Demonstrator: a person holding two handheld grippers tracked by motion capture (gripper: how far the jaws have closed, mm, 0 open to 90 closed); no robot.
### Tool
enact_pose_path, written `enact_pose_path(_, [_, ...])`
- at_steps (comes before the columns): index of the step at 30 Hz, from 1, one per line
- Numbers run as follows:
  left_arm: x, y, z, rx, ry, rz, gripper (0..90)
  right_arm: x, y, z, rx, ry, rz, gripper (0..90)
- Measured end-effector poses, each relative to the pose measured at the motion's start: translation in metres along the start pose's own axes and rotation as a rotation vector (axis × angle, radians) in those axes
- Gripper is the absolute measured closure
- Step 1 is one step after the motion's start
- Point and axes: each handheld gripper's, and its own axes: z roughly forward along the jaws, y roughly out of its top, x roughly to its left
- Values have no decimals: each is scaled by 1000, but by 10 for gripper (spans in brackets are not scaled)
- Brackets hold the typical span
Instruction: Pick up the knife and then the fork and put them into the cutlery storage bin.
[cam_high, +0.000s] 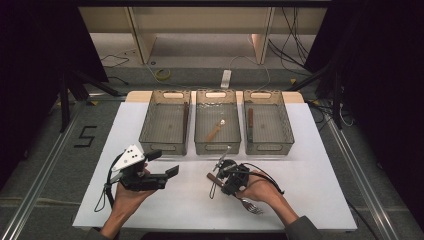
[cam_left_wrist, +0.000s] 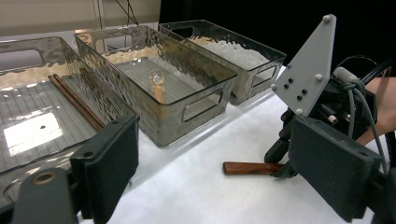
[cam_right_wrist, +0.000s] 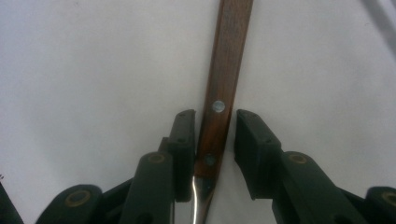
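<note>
- From the high view, three clear bins stand in a row at the far side of the white table (cam_high: 310, 190). The left bin (cam_high: 165, 145) holds chopsticks (cam_high: 185, 120), the middle bin (cam_high: 217, 148) a wooden-handled spoon (cam_high: 215, 131), and the right bin (cam_high: 270, 148) a dark wooden-handled piece (cam_high: 250, 119).
- So the sorting looks partly done. Two pieces are left on the table: a wooden-handled utensil (cam_high: 211, 177) in front of the middle bin, and a fork (cam_high: 250, 205) just by the person's right hand.
- The right gripper (cam_high: 220, 175) is down over that utensil, and the left gripper (cam_high: 165, 162) hangs off to the left, well apart from everything.
- In the left gripper view, its own jaws stand wide apart with nothing between them. Beyond them the wooden handle (cam_left_wrist: 247, 168) lies flat on the table, with the right gripper's tips at its end.
- In the right gripper view, the jaws straddle the handle (cam_right_wrist: 224, 84) near its rivets. One pad is at the wood, but a sliver of table shows beside the other, so I judge it not yet clamped.
- Still to do: grip and lift this piece, drop it in its bin, then deal with the fork.
</note>
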Motion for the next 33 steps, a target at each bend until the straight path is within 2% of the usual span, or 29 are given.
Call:
enact_pose_path(16, [0, 0, 1, 3, -1, -1, 157, 1, 1, 0, 10, 1, -21, 763])
enact_pose_path(33, [0, 0, 1, 8, -1, 8, 157, 4, 4, 1, 31, -18, -31, 765])
